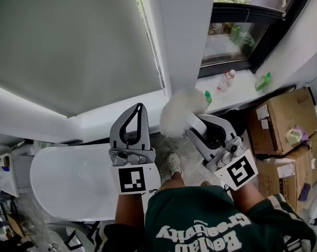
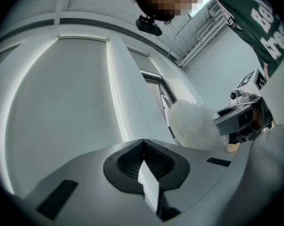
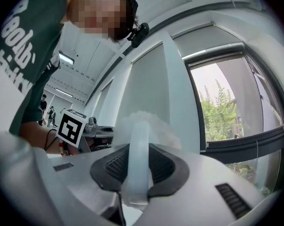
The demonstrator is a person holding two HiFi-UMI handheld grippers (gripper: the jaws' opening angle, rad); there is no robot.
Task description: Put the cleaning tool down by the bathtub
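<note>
**A:** Where is the cleaning tool?

**B:** The fluffy white cleaning tool is hanging in the air just right of the bathtub. The right gripper is clamping its pale handle between its jaws.

**A:** And the left gripper?

**B:** The left gripper is hovering above the bathtub's right end, jaws pressed together, holding nothing

Steep overhead, two close-ups, shared duster

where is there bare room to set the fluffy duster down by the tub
Bare: the white ledge beyond the white oval bathtub, and the grey floor strip between it and the brown cardboard boxes. Crowded: the white windowsill with plastic bottles.
</note>
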